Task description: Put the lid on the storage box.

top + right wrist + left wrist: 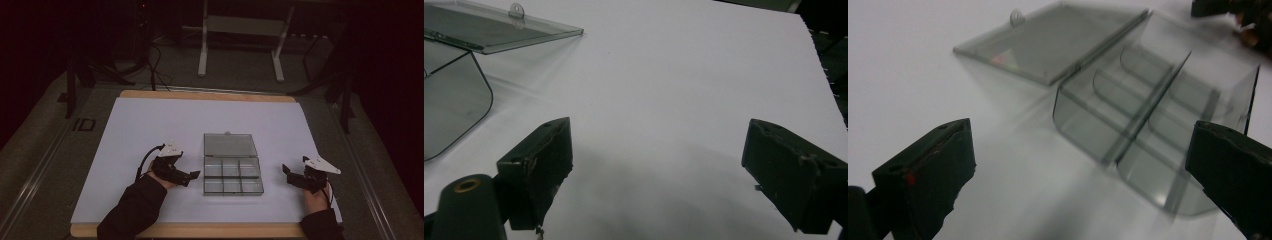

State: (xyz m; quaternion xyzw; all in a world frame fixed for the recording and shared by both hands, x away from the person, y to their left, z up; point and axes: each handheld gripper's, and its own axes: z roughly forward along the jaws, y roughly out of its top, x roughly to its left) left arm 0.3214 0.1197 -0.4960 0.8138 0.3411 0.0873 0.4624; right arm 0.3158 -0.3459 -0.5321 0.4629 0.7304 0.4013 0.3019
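- Left gripper [194, 174] is being held wide open, gripping nothing, near the desk's near edge, just left of the clear compartment box [232, 177]; the light box is likely being nudged sideways if approached off-centre.
- Right gripper [287, 170] is being held equally open and empty, right of the box.
- Opened lid [229, 144], lying flat toward the far edge, is at risk of being snagged.

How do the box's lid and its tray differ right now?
The lid lies flat on the white sheet, folded open on the far side; the tray sits nearer the person, between the left gripper and right gripper. The lid is one plain panel with a small tab at its far edge; the tray has walls and dividers forming six compartments. Both are smoky clear plastic, hinged together, and nothing shows inside.
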